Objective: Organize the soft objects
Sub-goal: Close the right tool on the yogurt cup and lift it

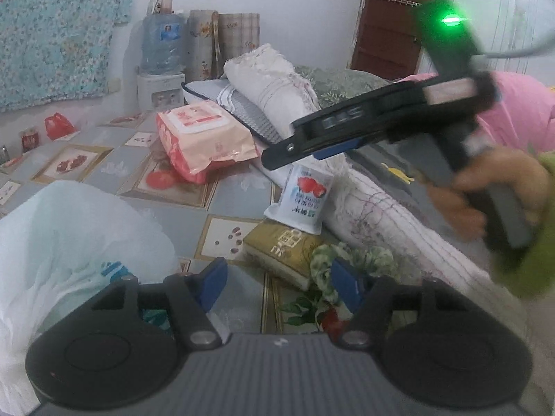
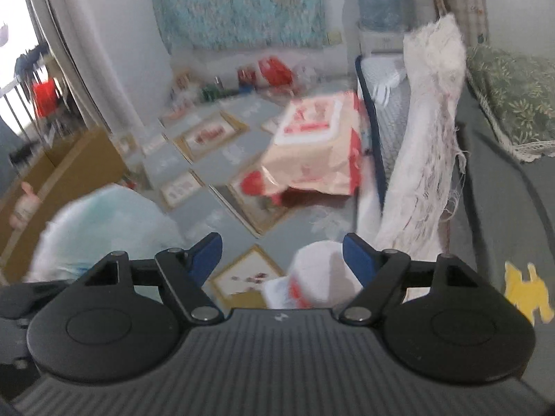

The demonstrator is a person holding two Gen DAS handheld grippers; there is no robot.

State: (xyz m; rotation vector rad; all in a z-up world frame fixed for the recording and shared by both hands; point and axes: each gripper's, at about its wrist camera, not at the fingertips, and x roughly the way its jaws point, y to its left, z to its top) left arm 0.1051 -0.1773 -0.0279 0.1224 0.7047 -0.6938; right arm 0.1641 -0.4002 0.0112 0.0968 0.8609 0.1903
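Both claws spread, pinching nothing. Small white-red pouch [image 2: 312, 274] lies just ahead of right claw [image 2: 282, 260], between its pads, upright-ish on the floor; left claw [image 1: 279, 284] is farther, over gold pack [image 1: 281, 253].

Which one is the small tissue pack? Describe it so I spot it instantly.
Find the long white fringed blanket roll. Leaning against its side stands the small tissue pack, white-blue with a red picture. Unlike the gold pack lying flat below it, it stands upright.
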